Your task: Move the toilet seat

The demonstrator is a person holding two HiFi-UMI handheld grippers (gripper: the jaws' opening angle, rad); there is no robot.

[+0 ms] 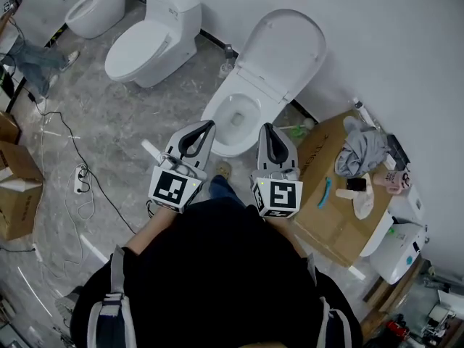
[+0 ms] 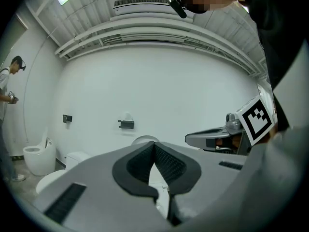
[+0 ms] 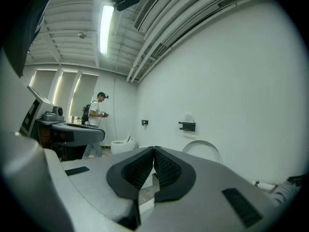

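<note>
**Seat** (image 1: pixel 281 48): raised, standing off the bowl (image 1: pixel 233 119) and leaning back against the wall (image 1: pixel 391 42). Seat and lid cannot be told apart and read as one white oval. The long axis runs from the hinge at the back of the bowl up to the rounded free edge at the wall. The hollow face points out over the bowl, toward the person.

**Left tool** (image 1: pixel 211 125): jaws closed pad to pad. The left gripper view shows the left tool (image 2: pixel 154 145) with nothing between the pads.

**Right tool** (image 1: pixel 266 127): in the same state. The right gripper view shows the right tool (image 3: pixel 154 149) closed and empty.

**Relation:** both tools are held level, side by side, pointing at the toilet. In the head view their tips sit at either side of the bowl's near rim, clear of the seat. The seat lies ahead of both and off to the right, so the right tool is the nearer. In the right gripper view the seat (image 3: pixel 203 148) arcs just right of the jaws. In the left gripper view the seat (image 2: pixel 145 140) shows only as a top edge behind them.

**Assessment:** no contact has been made. Lowering the seat would mean reaching the free edge and swinging it forward about the hinge. Closed jaws could hook or push it, but gripping it would need them opened.

**Surroundings:** a box (image 1: pixel 319 162) stands just right of the bowl. A second toilet (image 1: pixel 152 42) stands well apart to the left.
</note>
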